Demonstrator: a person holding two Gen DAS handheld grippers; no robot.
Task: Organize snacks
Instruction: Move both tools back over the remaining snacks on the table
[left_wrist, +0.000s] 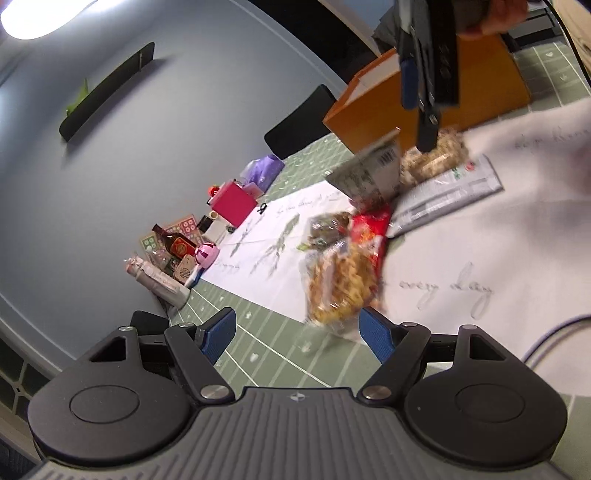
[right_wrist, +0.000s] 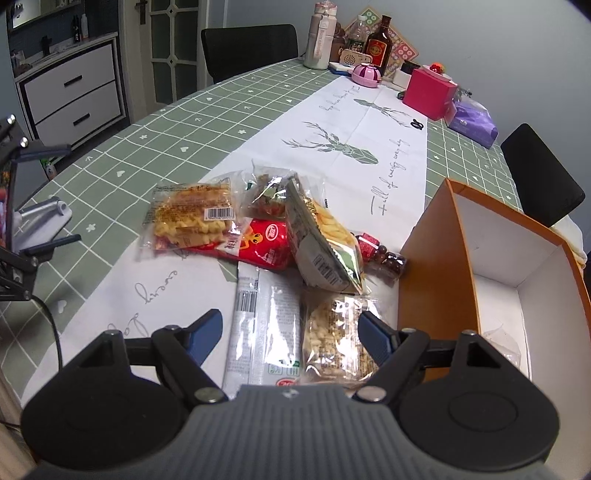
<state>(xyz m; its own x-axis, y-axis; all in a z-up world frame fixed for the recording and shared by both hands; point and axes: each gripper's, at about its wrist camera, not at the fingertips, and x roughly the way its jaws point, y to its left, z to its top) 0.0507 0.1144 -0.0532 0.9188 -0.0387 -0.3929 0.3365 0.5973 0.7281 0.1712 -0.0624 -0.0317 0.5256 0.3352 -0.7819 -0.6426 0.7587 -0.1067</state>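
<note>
Both tongs stand spread wide and grasp nothing: the left tongs (left_wrist: 297, 334) hover low over the near end of the snack pile, and the right tongs (right_wrist: 290, 330) hang tilted down over its other end. Between the blue pads of the right tongs lie 2 packets side by side, a long silvery wrapper (right_wrist: 264, 325) and a clear bag of pale puffed pieces (right_wrist: 334, 336); the pads press on neither. The left tongs face a clear pack of yellow twisted crackers (left_wrist: 341, 286), which sits just ahead of the right-hand pad (the picture is blurred there, so contact cannot be told).

The snacks are heaped loosely on the white runner (right_wrist: 343, 122) of the desk (right_wrist: 177, 122), overlapping one another: a red packet (right_wrist: 267, 245) lies under a foil chip bag (right_wrist: 321, 242) that leans tilted on the heap, with a small bag of dark red round sweets (right_wrist: 382, 254) beside it. Just beside the pile stands the orange box (right_wrist: 432, 258), open at the top and nearly bare inside, which looks like the place meant for them. Its position right next to the heap would keep each carry short. The puffed-piece bag, nearest the box, seems the likely first pick for the right tongs
</note>
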